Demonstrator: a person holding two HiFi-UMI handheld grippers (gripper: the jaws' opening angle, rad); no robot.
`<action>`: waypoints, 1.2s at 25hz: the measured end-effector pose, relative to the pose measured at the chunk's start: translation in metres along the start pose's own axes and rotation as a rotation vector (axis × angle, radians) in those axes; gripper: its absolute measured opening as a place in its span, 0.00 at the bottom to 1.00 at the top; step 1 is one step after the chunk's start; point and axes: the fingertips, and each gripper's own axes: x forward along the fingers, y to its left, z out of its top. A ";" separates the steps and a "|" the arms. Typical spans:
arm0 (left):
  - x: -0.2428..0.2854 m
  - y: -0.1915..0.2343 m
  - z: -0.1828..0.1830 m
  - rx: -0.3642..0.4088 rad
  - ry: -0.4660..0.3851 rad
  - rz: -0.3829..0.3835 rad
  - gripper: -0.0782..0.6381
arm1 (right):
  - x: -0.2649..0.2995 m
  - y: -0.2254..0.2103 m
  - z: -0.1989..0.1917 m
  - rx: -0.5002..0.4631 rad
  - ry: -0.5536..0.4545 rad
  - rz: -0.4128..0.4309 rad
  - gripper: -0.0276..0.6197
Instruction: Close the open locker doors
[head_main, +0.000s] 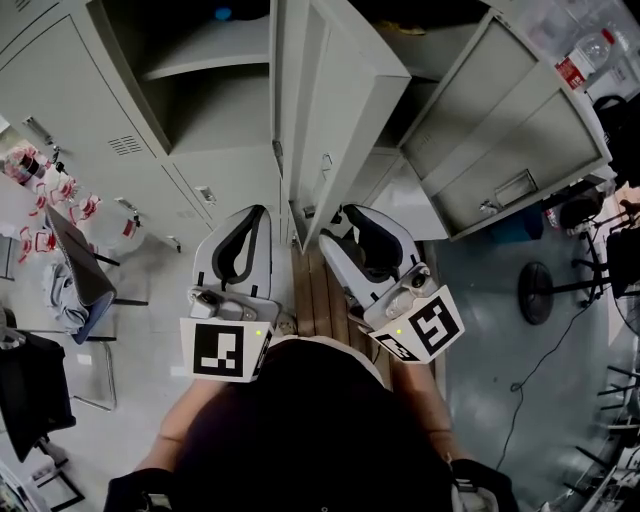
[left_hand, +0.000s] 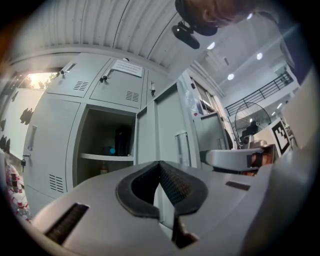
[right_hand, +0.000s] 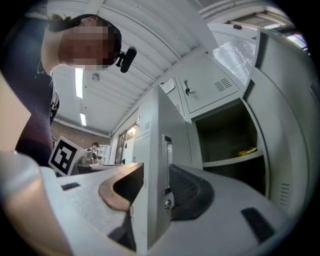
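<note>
Grey lockers fill the top of the head view. One open door (head_main: 335, 110) juts toward me between two open compartments (head_main: 195, 70). A second open door (head_main: 510, 130) swings out at the right. My right gripper (head_main: 335, 226) stands open with the middle door's edge (right_hand: 159, 135) between its jaws; I see no pad pressing on it. My left gripper (head_main: 260, 212) is shut and empty, its pads meeting (left_hand: 159, 164) in front of the left compartment (left_hand: 107, 140), beside the door (left_hand: 169, 125).
A bottle (left_hand: 121, 140) and a blue item (left_hand: 109, 150) sit in the left compartment, something yellow (right_hand: 247, 150) on the right one's shelf. A chair (head_main: 78, 262) stands at left, a fan (head_main: 540, 292) and cable at right, a wooden bench (head_main: 318, 290) below me.
</note>
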 end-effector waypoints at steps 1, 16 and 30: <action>0.001 -0.001 0.002 0.001 -0.005 -0.004 0.11 | 0.001 -0.001 -0.001 0.006 0.006 0.015 0.26; 0.011 0.005 0.000 0.031 0.040 0.006 0.11 | 0.010 -0.008 -0.012 0.062 0.025 0.129 0.26; 0.002 0.020 -0.003 0.035 0.051 0.047 0.11 | 0.035 0.017 -0.014 0.055 0.028 0.239 0.26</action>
